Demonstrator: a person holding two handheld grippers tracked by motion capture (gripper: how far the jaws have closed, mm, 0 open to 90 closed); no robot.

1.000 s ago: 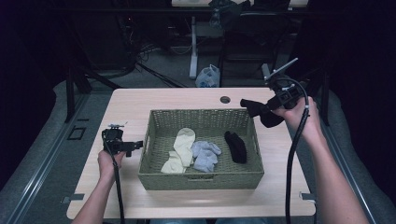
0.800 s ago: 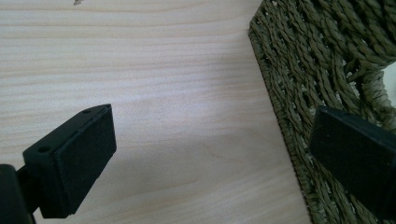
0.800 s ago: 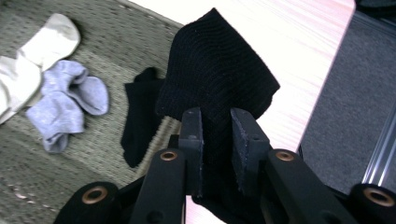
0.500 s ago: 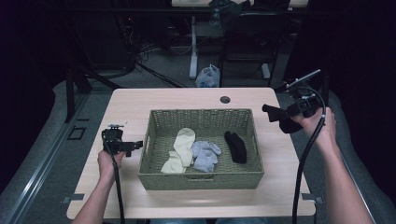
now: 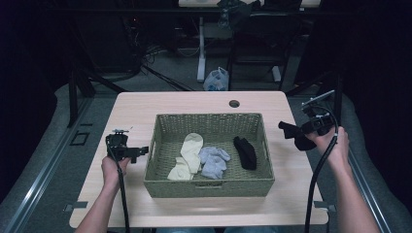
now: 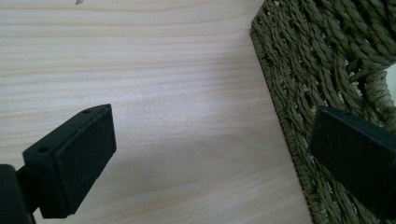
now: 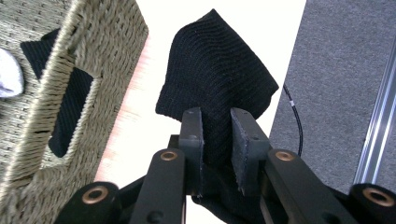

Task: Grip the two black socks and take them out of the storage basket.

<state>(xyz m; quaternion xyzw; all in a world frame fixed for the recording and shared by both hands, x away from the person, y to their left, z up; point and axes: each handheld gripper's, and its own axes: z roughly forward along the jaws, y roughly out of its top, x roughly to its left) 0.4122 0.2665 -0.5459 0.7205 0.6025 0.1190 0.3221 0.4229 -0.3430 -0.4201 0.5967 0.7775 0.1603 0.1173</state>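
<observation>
Since the earlier frames, the right gripper [image 5: 311, 127] is carried outward past the table's right edge, its jaws clamped on a black sock [image 7: 215, 88] whose lower end is hidden behind them. The left gripper [image 5: 127, 150] is held wide open and empty over the table [image 6: 154, 93], just beside the woven basket [image 5: 209, 189]. A cream sock [image 5: 187, 153], a blue sock [image 5: 213, 159] and another black sock [image 5: 245, 151] are seen inside the basket.

Room dim; my table [image 5: 145, 116] lit from above, surroundings near black. In the right gripper view the tabletop blows out white. My left gripper's [image 6: 212, 154] jaws cast a soft shadow; near jaw edges blur.
</observation>
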